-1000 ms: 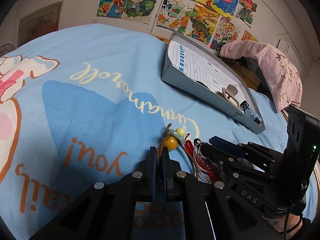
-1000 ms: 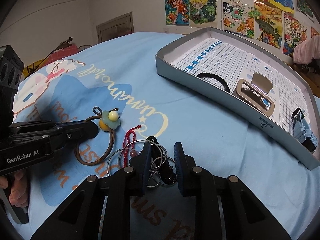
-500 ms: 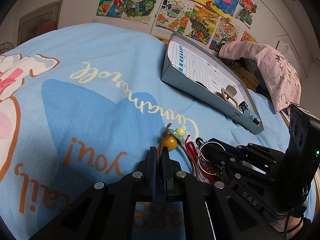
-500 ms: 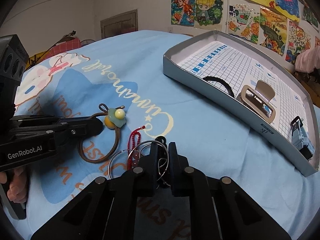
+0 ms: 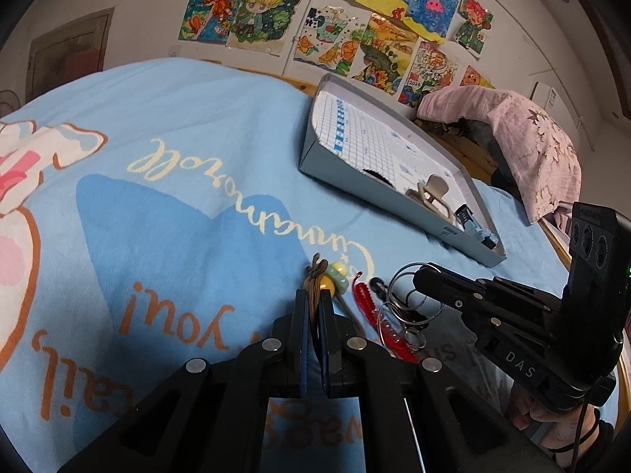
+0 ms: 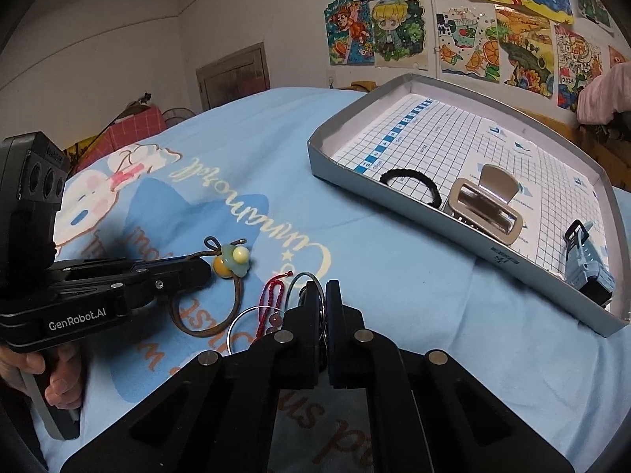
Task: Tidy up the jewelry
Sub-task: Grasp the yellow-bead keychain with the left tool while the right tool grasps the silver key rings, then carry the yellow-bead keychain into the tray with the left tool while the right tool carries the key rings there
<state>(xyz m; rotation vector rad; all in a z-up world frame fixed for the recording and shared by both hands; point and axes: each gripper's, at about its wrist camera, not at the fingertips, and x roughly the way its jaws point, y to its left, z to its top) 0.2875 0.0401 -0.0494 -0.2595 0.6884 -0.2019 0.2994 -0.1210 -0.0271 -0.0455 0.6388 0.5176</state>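
On the bed (image 6: 394,260), the left gripper (image 5: 312,307) was clamped on the brown cord (image 6: 232,303) of a bead bracelet (yellow and green beads (image 6: 232,261) just past its tips). The right gripper (image 6: 321,295) had just been closing and now pinched the wire rings (image 5: 406,295), with a red string (image 5: 364,301) between the two. The tray (image 6: 394,193) farther back held a black band (image 6: 410,181), a clip (image 6: 485,209) and a small blue piece (image 6: 587,264).

Your left gripper (image 5: 313,307) points forward and down, jaws pinched together on a brown cord. Your left hand (image 6: 43,374) wraps its grip at 8 o'clock in the right wrist view. Your right gripper (image 6: 321,299) also tilts down, its jaws just closed onto thin metal rings. Your right hand (image 5: 560,418) shows at 4 o'clock in the left wrist view.
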